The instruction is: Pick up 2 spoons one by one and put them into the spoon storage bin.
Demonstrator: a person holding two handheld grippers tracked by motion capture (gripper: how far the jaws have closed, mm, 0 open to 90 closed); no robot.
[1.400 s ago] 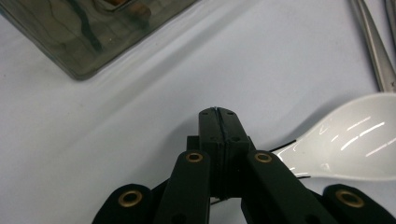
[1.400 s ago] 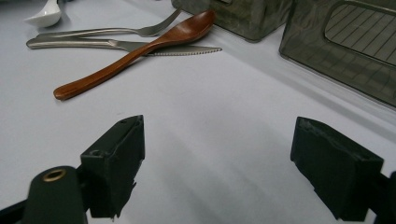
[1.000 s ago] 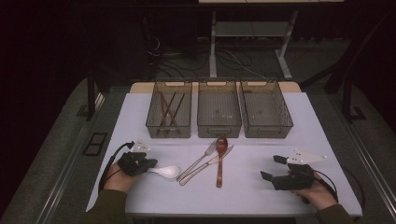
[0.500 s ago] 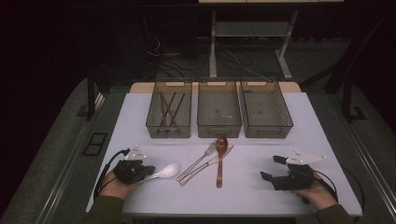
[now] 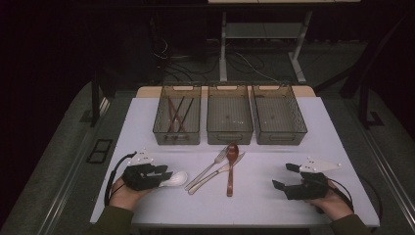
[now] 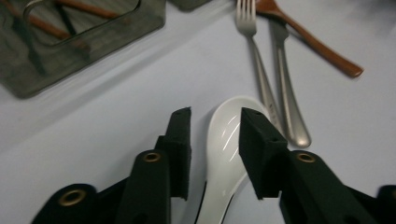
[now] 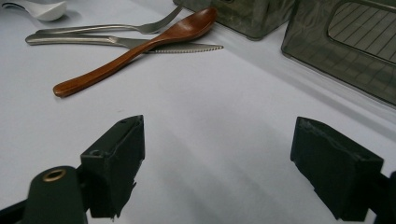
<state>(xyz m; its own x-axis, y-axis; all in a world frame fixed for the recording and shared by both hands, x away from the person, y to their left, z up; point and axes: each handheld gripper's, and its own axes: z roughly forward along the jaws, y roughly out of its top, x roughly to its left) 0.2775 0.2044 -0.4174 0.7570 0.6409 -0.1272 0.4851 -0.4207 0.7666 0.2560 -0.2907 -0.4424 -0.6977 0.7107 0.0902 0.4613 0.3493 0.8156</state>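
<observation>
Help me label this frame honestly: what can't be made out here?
- White spoon: handle cut off at the left gripper view's bottom edge, between the left gripper jaws, which have just been opening.
- Knife: blade partly under the wooden spoon, right gripper view.
- Sticks in the left bin: too small and dark, high view.

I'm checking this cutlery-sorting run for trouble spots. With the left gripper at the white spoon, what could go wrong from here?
1. The left gripper has just been opening its jaws; the glossy white ceramic spoon lies between them with gaps at both pads, so lifting now would likely leave it behind.
2. The spoon's bowl lies right beside the steel fork and steel knife handles; a push forward could nudge them and the brown wooden spoon crossing the knife.
</observation>
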